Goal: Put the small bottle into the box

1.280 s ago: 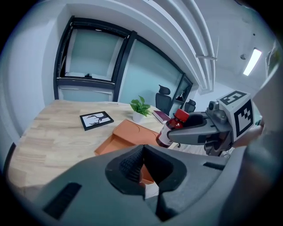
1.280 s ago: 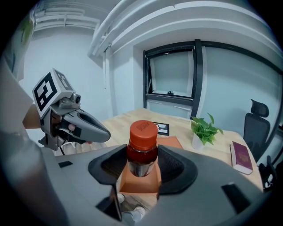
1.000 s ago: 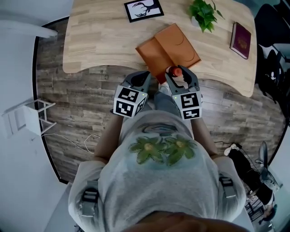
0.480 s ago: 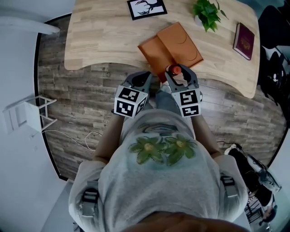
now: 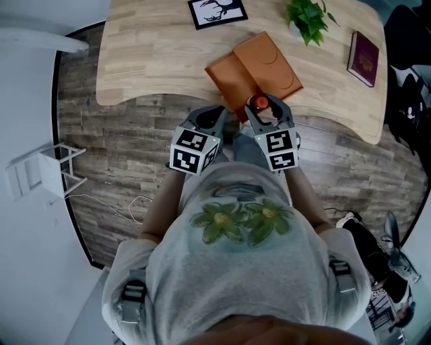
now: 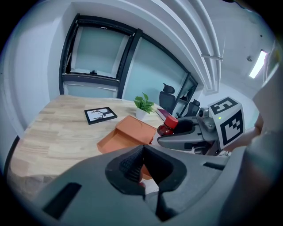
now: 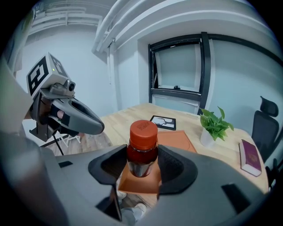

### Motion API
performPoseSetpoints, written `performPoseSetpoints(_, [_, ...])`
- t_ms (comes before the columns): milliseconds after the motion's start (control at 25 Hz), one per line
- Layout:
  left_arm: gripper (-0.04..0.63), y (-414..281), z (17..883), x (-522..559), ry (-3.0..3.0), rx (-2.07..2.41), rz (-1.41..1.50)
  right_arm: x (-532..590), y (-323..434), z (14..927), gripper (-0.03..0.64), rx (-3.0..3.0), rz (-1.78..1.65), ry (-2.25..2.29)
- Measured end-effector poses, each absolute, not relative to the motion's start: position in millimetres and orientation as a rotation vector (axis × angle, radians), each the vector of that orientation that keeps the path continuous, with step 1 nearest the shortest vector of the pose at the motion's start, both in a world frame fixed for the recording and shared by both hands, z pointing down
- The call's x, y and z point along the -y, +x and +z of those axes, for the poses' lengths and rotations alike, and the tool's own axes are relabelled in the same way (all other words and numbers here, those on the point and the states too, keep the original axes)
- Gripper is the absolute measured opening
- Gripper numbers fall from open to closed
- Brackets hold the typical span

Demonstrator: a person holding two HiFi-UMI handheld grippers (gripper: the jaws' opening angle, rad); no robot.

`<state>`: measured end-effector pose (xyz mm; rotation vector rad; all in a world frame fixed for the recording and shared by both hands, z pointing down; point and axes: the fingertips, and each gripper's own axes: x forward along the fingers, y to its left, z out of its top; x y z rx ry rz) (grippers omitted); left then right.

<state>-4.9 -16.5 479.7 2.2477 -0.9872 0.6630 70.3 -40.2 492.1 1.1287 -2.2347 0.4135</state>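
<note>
I hold my left gripper point(image 5: 217, 113) and right gripper point(image 5: 267, 109) side by side at the near edge of the wooden table point(image 5: 148, 60); the red cap of the small bottle point(image 5: 258, 103) shows between my right gripper's jaws; just beyond lies the open orange box point(image 5: 252, 71); farther back are a framed picture point(image 5: 217, 12), a potted plant point(image 5: 311, 19) and a dark red book point(image 5: 364, 58).

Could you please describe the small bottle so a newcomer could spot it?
The wooden table bears an open orange box at its near edge. Before it, the right gripper holds the small bottle upright: dark contents, red cap, the only thing held.
</note>
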Motion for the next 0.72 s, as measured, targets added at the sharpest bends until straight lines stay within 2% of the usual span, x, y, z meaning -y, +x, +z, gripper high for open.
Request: performPoseSetpoints(720, [0.008, -15, 486, 19, 2.219, 1.0, 0.664, 44, 68, 514, 0.218, 2.197, 0.433, 1.103])
